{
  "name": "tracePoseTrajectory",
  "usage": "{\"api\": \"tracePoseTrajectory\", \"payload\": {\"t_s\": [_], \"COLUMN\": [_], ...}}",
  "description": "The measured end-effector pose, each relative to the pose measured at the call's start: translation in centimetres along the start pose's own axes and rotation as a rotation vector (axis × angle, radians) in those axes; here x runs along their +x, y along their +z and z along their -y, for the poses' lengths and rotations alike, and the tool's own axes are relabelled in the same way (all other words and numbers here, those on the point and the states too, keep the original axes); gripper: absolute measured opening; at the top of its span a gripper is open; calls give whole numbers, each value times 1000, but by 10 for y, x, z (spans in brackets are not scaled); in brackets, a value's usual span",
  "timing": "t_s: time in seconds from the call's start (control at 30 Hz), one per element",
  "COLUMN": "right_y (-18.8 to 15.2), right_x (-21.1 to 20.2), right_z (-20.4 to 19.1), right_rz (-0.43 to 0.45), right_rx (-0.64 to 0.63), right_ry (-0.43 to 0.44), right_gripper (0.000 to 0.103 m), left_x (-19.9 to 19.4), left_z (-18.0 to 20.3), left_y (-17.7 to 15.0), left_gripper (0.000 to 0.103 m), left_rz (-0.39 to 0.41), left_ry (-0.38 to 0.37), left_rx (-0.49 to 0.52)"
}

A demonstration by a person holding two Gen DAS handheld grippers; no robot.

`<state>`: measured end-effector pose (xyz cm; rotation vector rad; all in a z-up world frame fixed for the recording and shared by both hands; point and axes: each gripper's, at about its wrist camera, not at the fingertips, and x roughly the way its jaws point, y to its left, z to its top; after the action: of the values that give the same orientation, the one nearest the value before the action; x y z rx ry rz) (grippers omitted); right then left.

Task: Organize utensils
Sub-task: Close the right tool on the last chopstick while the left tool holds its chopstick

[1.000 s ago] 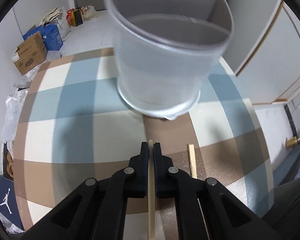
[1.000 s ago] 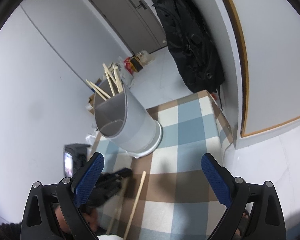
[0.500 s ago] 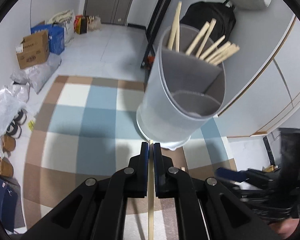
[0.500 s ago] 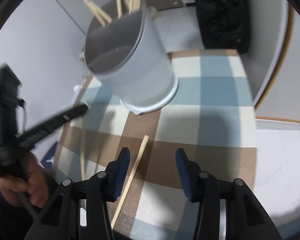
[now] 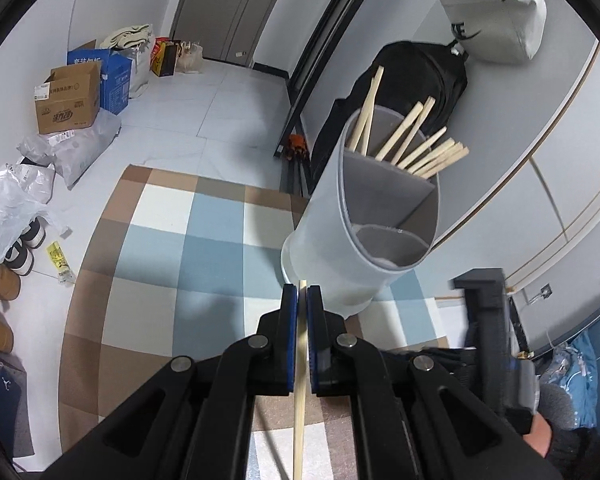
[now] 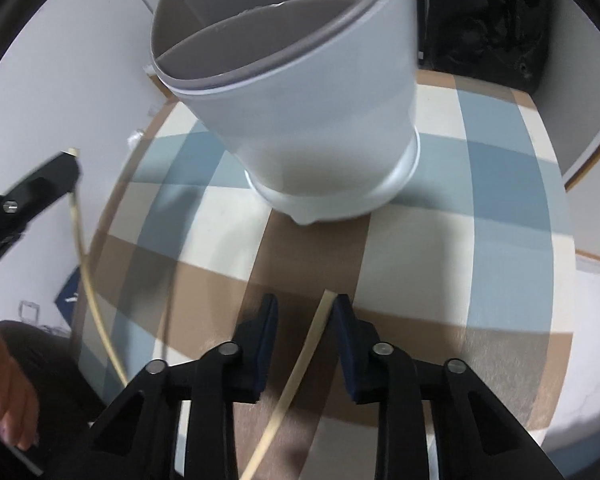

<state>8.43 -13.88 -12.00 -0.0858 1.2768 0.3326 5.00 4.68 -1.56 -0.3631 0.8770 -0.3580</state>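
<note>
My left gripper [image 5: 302,295] is shut on a wooden chopstick [image 5: 299,380] and holds it above the checked tablecloth [image 5: 204,256], just short of the grey divided utensil holder [image 5: 364,232]. Several chopsticks [image 5: 416,140] stand in the holder's far compartment. In the right wrist view my right gripper [image 6: 305,304] is low over the cloth, jaws partly open around another chopstick [image 6: 300,368] that lies on the table against the right finger. The holder [image 6: 312,112] stands close ahead. The left gripper [image 6: 32,192] with its chopstick [image 6: 80,264] shows at the left.
The small table has a checked cloth [image 6: 480,208] with edges near on all sides. On the floor to the left are cardboard boxes [image 5: 70,98], bags and shoes [image 5: 20,248]. A black bag [image 5: 412,80] hangs behind the holder.
My left gripper has lifted its chopstick up and back from the table. My right gripper has come down over the lying chopstick and its jaws have narrowed around it.
</note>
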Motion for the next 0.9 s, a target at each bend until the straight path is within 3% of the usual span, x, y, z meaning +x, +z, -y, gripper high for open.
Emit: {"api": "tracePoseTrajectory", "payload": {"t_s": [0.03, 0.2, 0.5, 0.6, 0.67, 0.73, 0.9], "right_y": [1, -3, -13, -10, -4, -2, -4], "right_x": [1, -7, -86, -99, -94, -77, -24], "right_z": [-1, -3, -4, -4, -8, -6, -6], "right_rz": [-4, 15, 273, 305, 272, 186, 72], "right_rx": [-7, -17, -14, -26, -21, -16, -36], "right_ry": [-9, -16, 47, 52, 63, 81, 26], "right_gripper": [8, 6, 0, 0, 0, 3, 5], "left_x": [-2, -11, -26, -27, -27, -28, -32], "left_z": [-1, 1, 15, 19, 20, 18, 17], "left_y": [1, 4, 11, 14, 14, 13, 11], "left_gripper": [1, 1, 1, 1, 1, 1, 1], "left_rz": [9, 47, 74, 74, 79, 79, 82], "left_ry": [0, -13, -45, -48, -36, -23, -11], "left_rx": [0, 6, 3, 3, 5, 8, 23]}}
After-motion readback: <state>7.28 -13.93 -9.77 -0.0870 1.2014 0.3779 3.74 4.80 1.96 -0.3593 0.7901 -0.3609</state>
